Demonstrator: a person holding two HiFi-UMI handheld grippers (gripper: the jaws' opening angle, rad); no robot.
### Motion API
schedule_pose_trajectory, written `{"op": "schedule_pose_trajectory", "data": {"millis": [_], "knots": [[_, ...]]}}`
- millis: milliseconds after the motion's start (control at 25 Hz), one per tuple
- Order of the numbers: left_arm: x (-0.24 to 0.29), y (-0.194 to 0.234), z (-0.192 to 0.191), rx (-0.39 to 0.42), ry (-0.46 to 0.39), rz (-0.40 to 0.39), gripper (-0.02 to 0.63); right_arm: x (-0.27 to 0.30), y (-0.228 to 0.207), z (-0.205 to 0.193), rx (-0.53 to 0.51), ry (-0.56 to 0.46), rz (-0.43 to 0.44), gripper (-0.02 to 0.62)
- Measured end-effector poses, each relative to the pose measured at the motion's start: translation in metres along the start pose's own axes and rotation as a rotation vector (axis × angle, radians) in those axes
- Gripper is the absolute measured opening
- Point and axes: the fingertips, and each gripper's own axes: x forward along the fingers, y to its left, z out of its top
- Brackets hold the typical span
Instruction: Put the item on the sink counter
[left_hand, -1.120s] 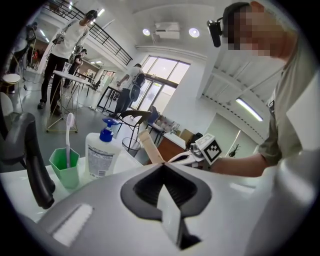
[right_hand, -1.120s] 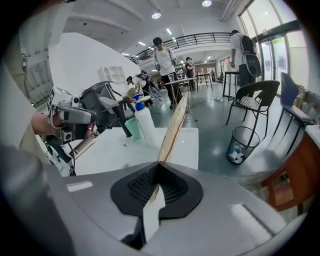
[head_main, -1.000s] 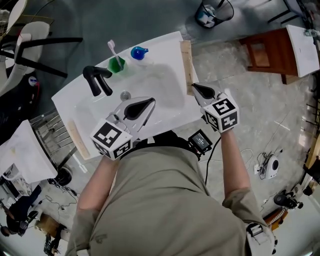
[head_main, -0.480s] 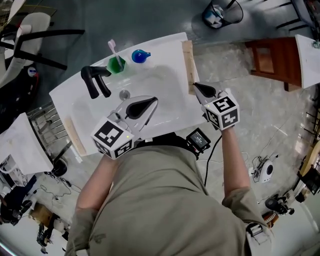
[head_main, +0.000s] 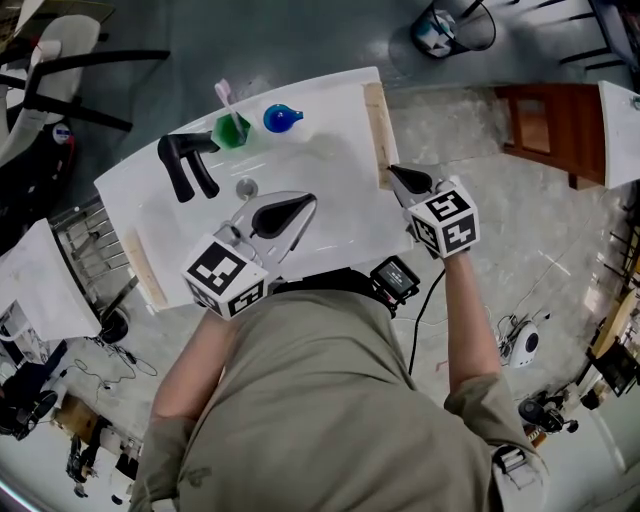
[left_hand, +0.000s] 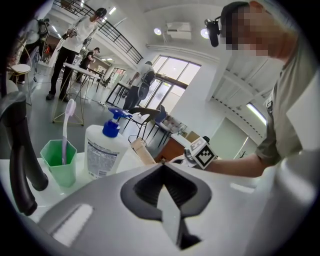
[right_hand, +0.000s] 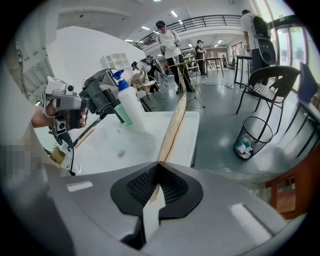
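Observation:
A white sink counter (head_main: 330, 100) carries a black faucet (head_main: 185, 160), a green cup (head_main: 232, 130) with a pink toothbrush, and a white soap bottle with a blue pump cap (head_main: 280, 117). My left gripper (head_main: 300, 205) hovers over the basin near the drain (head_main: 246, 187), jaws shut with nothing between them. My right gripper (head_main: 392, 172) sits at the counter's right edge beside a wooden strip (head_main: 377, 130), also shut and empty. The left gripper view shows the cup (left_hand: 59, 162), bottle (left_hand: 102, 150) and faucet (left_hand: 22, 160) ahead of it.
A second wooden strip (head_main: 145, 270) lines the counter's left end. A wire waste bin (head_main: 445, 28) stands on the floor beyond the counter, and a brown cabinet (head_main: 545, 125) is to the right. People stand far back in the hall.
The head camera has drifted a little, so the counter sits slightly lower in the frame. Both grippers keep their places and stay shut.

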Motion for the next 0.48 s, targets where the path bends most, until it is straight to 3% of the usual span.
{"op": "schedule_pose_trajectory", "data": {"millis": [480], "knots": [[0.0065, 0.0003, -0.0011, -0.014, -0.01, 0.0, 0.006, 0.0065, -0.0065, -0.004, 0.002, 0.029, 0.008, 0.012]]}}
